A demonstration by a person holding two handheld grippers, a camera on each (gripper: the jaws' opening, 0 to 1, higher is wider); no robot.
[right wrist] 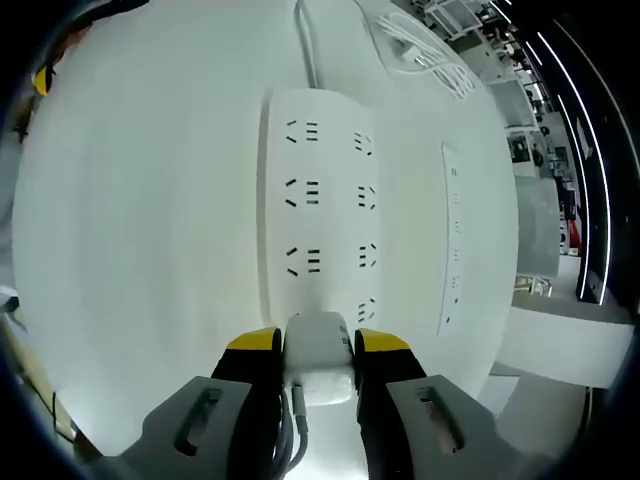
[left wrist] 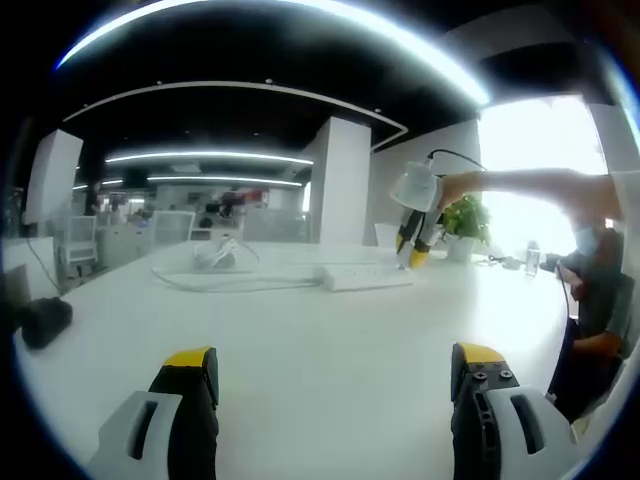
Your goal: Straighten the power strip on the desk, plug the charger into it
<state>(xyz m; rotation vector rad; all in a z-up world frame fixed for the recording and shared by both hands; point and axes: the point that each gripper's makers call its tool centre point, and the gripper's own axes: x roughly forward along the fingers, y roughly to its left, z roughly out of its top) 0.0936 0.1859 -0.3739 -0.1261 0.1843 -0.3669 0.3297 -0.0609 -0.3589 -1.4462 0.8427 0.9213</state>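
A white power strip [right wrist: 320, 200] with several sockets lies flat on the white desk [right wrist: 150, 200], running straight away from me in the right gripper view. My right gripper [right wrist: 318, 345] is shut on a white charger [right wrist: 320, 372] and holds it at the strip's near end. Whether its pins are in a socket is hidden. From the left gripper view, the right gripper [left wrist: 414, 250] stands over the strip [left wrist: 365, 277] far across the desk. My left gripper [left wrist: 335, 372] hovers low over the near desk, open, nothing between its jaws.
The strip's cord [right wrist: 305, 40] runs off to a loose white cable coil [left wrist: 220, 255]. A black object [left wrist: 45, 322] lies at the desk's left edge. A potted plant [left wrist: 466, 220] stands behind the strip. A person [left wrist: 590, 300] sits at the right.
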